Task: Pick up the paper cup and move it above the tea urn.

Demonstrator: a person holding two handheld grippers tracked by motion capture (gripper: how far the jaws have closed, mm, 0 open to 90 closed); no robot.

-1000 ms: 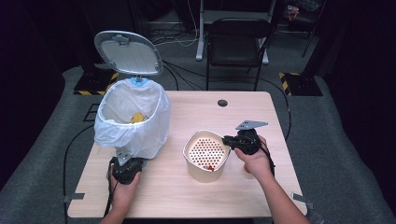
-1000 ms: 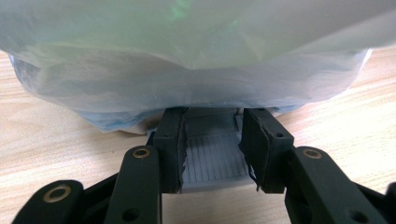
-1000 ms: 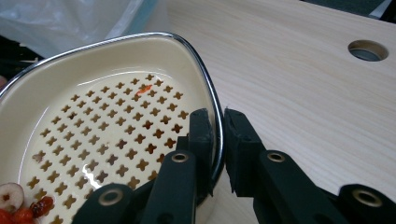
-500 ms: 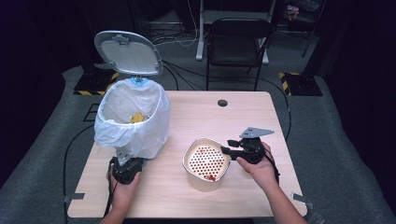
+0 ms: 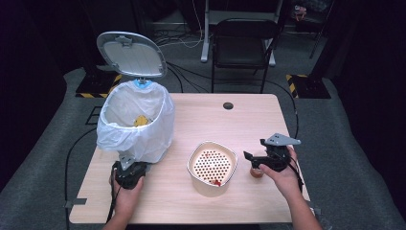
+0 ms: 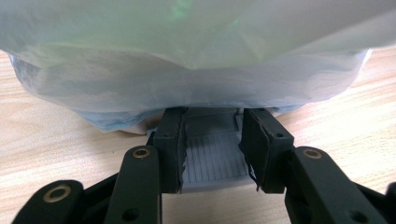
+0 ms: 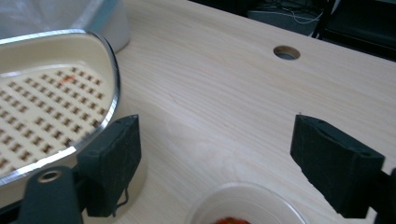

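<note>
1. Left gripper (image 5: 128,173) at the near left of the table (image 5: 258,120), clenched on the grey pedal (image 6: 212,154) at the foot of the bin (image 5: 136,120); both pads pressing the pedal's sides in the left gripper view.
2. Bin directly ahead of the left gripper, touching distance from its jaws, lined with a white bag (image 6: 196,60) that hangs down to just above the jaw tips; lid (image 5: 131,53) standing up and open behind it.
3. Something yellow (image 5: 140,120) lying inside the bag, beyond the left gripper.
4. Right gripper (image 5: 256,160) at the near right of the table, released: jaws just opened wide, with bare tabletop between the pads in the right gripper view.
5. Cream bowl with a perforated insert (image 5: 212,166) just beside the right gripper, on its left-hand side; rim close against the left jaw's outer face in the right gripper view, whether touching cannot tell.
6. Small clear cup (image 7: 245,205) with something red-orange inside, sitting on the table right under the right gripper, low between its jaws but not pinched by them.
7. Round hole (image 7: 286,52) in the tabletop well ahead of the right gripper.
</note>
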